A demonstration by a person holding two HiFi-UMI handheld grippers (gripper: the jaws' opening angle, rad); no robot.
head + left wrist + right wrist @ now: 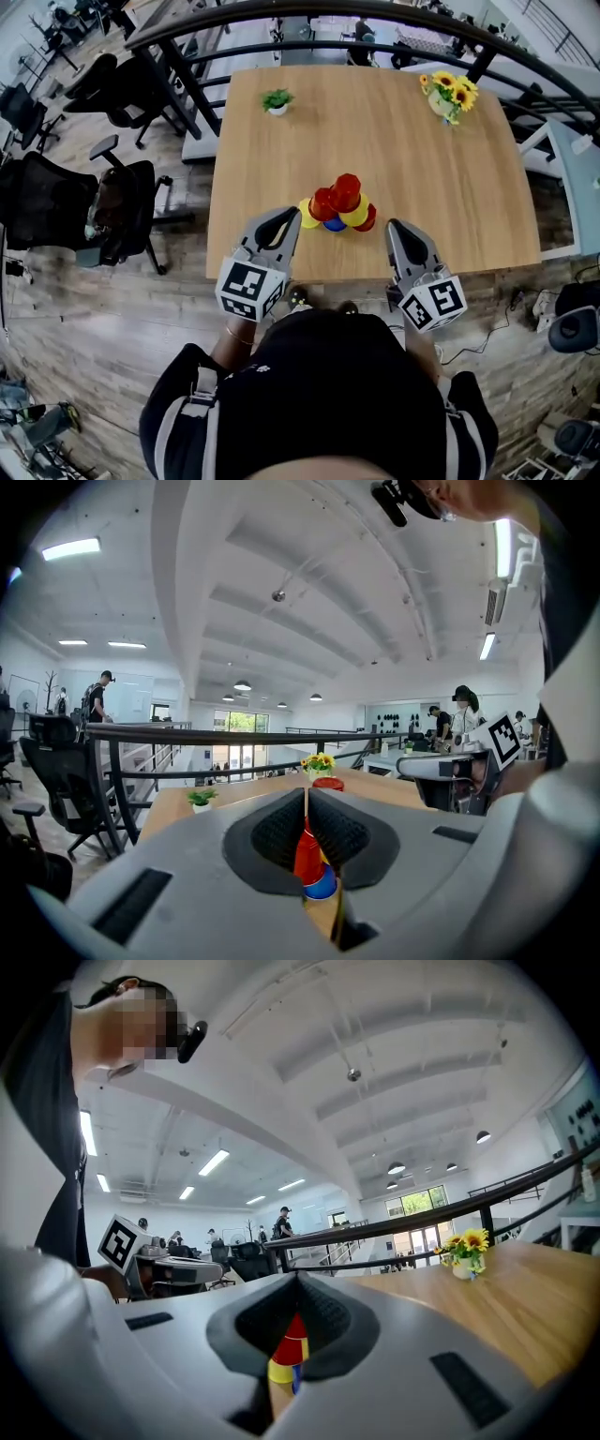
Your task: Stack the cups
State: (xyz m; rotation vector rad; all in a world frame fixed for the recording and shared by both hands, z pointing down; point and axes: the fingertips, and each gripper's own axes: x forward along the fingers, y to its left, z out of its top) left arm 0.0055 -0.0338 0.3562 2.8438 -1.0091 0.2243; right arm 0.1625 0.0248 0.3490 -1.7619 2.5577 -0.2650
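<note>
A pile of upturned cups in red, yellow and blue stands near the front middle of the wooden table, with a red cup on top. My left gripper hangs just left of the pile, shut and empty. My right gripper hangs just right of it, also shut and empty. In the left gripper view the closed jaws frame a red cup and a blue one. The right gripper view shows red and yellow cups behind its closed jaws.
A small potted plant sits at the table's far left and a vase of sunflowers at the far right. Black office chairs stand on the floor to the left. A dark railing runs behind the table.
</note>
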